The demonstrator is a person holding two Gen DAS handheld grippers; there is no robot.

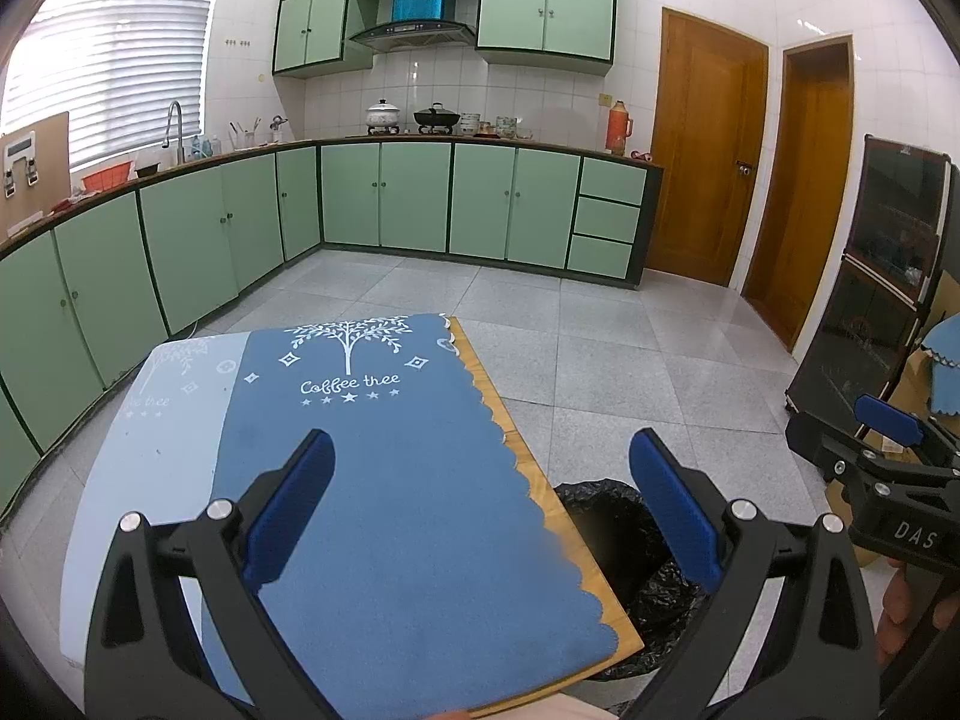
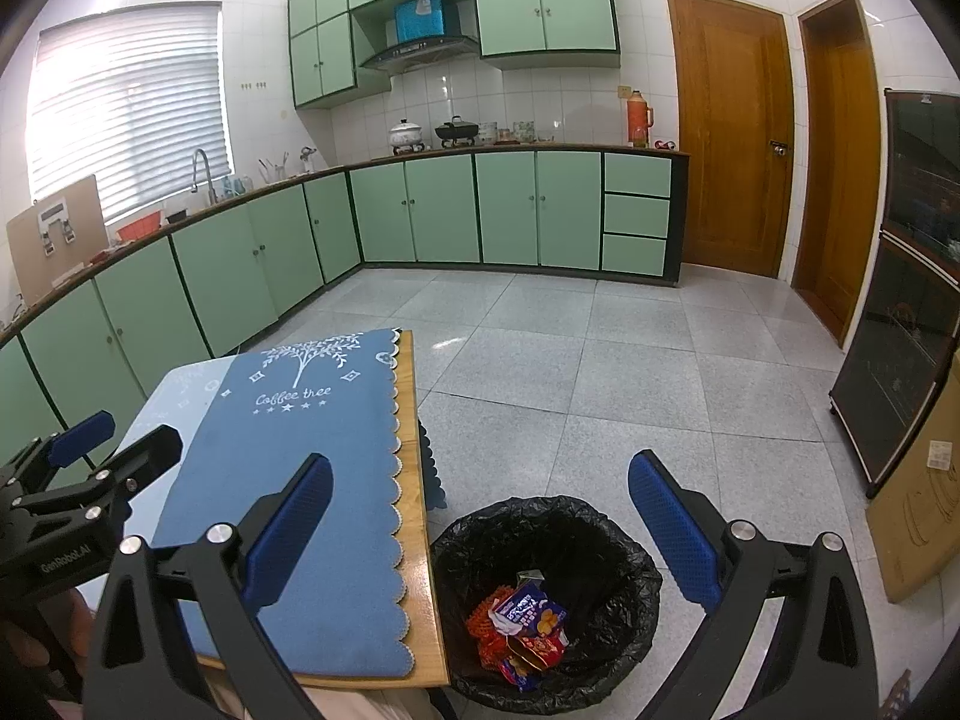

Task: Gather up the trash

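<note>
Left gripper (image 1: 480, 504): jaws spread wide, nothing between the blue pads (image 1: 288, 516). It hangs above the near end of the table (image 1: 528, 474), over the blue cloth (image 1: 384, 480), which bears a white tree print and lettering. Its right finger sits over the gap between the table edge and the bin.

Right gripper (image 2: 480, 516): jaws likewise wide apart, holding nothing. It hovers off the right side of the table (image 2: 414, 480), with the bin (image 2: 543, 594) directly below and between its fingers. Its left finger overlaps the cloth (image 2: 288, 480) in the right wrist view.

Each gripper shows in the other's camera: the right one at the far right edge of the left wrist view (image 1: 888, 450), the left one at the far left edge of the right wrist view (image 2: 90, 456). From those side angles the jaw gap is hard to judge.

Trash: snack wrappers (image 2: 522, 630), red, orange and purple, lie at the bottom of the bin, which is lined with a black bag and stands on the tiled floor (image 2: 630, 390) just beside the table's right edge. In the left wrist view only part of the bin (image 1: 618, 516) is visible past the table edge; its contents are hidden there.

Background: green cabinets (image 2: 420, 210) along the counter, two wooden doors (image 2: 732, 132) at right.
</note>
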